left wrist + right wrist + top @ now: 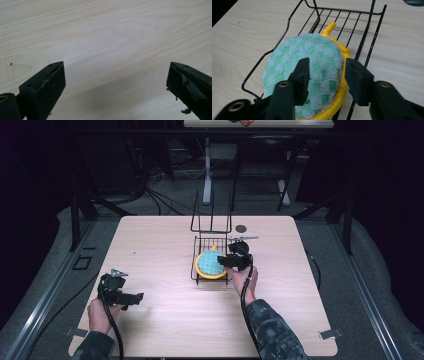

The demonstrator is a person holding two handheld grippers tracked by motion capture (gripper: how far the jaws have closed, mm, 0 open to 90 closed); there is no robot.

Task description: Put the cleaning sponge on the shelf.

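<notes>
Releasing: the right gripper (325, 75) has its jaws parted astride the pot holder's (312, 72) yellow-trimmed right edge, the pads no longer squeezing it.
Pot holder: round, green-checked, lying in the black wire rack (197, 270) at mid-table.
Doing it well: judged, widen the jaws fully, then lift straight up so the pads don't drag the cloth or catch a wire.
Left gripper (115, 87): jaws wide apart, empty, over bare table (112, 32).

Green-checked pot holder (312, 72) (yellow-edged) in rack (362, 50)
</notes>
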